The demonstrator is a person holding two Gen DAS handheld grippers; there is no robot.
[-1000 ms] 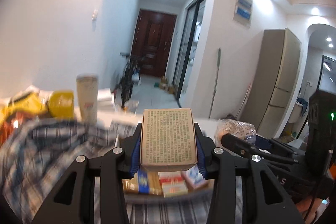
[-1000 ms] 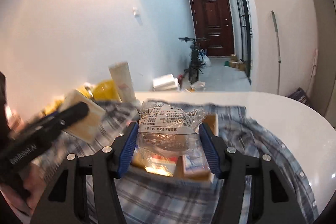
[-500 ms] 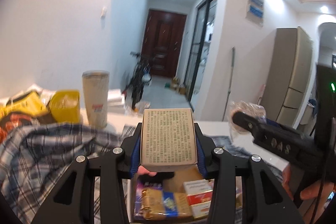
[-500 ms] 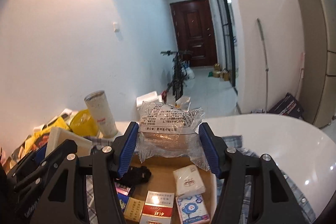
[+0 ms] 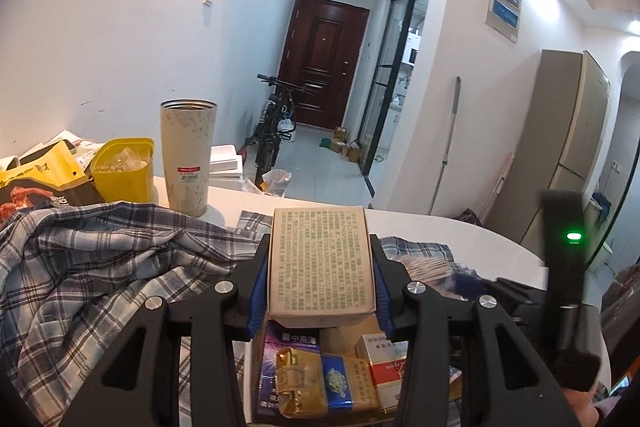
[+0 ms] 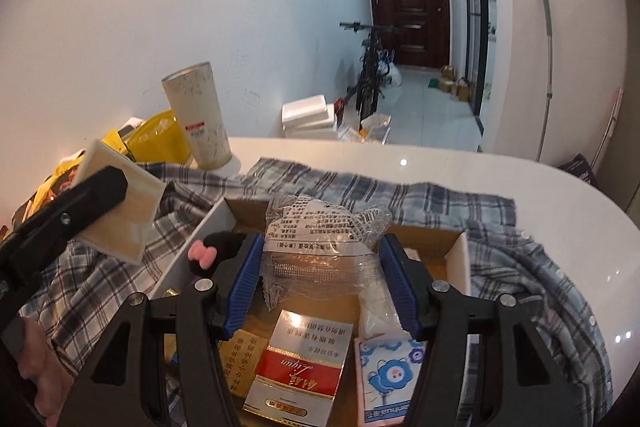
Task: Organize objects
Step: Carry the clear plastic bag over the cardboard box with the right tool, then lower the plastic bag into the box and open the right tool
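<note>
My left gripper (image 5: pixel 320 271) is shut on a beige box with green print (image 5: pixel 321 263), held just above the near-left part of an open cardboard box (image 6: pixel 460 255). My right gripper (image 6: pixel 322 267) is shut on a crinkly clear plastic packet (image 6: pixel 320 239) and hangs over the same cardboard box. Inside lie several packs: a red-and-white one (image 6: pixel 300 367), a gold-and-blue one (image 5: pixel 324 387), a tissue pack with blue flowers (image 6: pixel 390 375) and a black item with a pink bow (image 6: pixel 204 255). The left gripper with its beige box (image 6: pixel 120 211) shows at the left of the right wrist view.
A plaid shirt (image 5: pixel 100 267) is spread over the white rounded table (image 6: pixel 560 195) around the cardboard box. A tall beige tumbler (image 5: pixel 188 155), a yellow container (image 5: pixel 124 171) and yellow bags stand at the table's far left. Beyond, a bicycle (image 5: pixel 272 123) leans in the hallway.
Both grippers have come forward and down over the cardboard box, each holding its item. The right gripper now tilts more steeply into the box, whose contents fill its lower view.
</note>
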